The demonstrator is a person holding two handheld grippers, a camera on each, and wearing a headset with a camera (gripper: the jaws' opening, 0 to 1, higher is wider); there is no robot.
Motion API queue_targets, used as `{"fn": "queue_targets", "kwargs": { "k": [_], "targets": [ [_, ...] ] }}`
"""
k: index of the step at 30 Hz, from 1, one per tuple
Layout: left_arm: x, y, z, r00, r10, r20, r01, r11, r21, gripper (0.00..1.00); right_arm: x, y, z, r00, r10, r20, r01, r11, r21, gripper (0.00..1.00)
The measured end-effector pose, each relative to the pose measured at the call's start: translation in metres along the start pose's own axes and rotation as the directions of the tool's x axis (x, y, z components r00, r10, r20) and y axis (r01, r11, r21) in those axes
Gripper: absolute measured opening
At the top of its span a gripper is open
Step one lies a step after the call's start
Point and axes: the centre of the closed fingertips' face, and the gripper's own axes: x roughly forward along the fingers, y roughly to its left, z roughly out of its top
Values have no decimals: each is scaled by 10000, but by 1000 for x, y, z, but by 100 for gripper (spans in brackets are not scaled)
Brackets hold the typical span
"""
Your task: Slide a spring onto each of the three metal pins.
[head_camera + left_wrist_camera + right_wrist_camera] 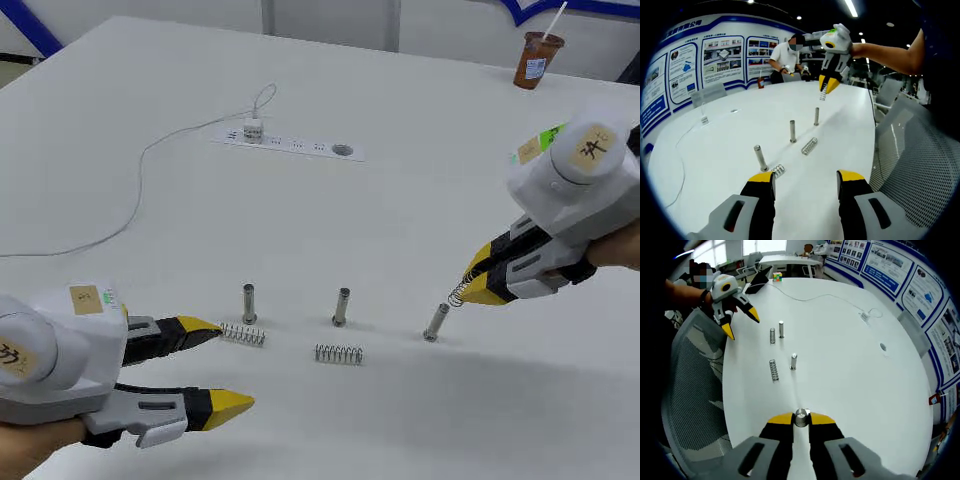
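Note:
Three upright metal pins stand in a row on the white table: left pin, middle pin, right pin. All three are bare. One spring lies by the left pin and another spring lies in front of the middle pin. My right gripper is shut on a third spring, which hangs just above and to the right of the right pin's top. In the right gripper view this held spring sits end-on between the jaws. My left gripper is open near the left-hand spring.
A white power strip with a plugged-in cable lies at mid-table. A drink cup stands at the far right. A mesh chair is beside the table edge. A person stands in the background.

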Motion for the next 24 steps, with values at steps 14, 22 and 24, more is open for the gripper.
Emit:
{"fn": "queue_targets", "kwargs": {
  "k": [14, 22, 24],
  "targets": [
    [0, 1, -4, 10000, 44, -72, -45, 9999, -96, 51, 22, -7, -9, 9990, 213, -392, -206, 9996, 198, 12],
    [0, 1, -5, 9999, 19, -110, -20, 9999, -103, 50, 27, -9, -13, 9985, 266, -471, -250, 9991, 339, 12],
    [0, 1, -5, 9999, 19, -122, -20, 9999, -107, 50, 28, -9, -13, 9985, 309, -459, -292, 9989, 377, 12]
  ]
}}
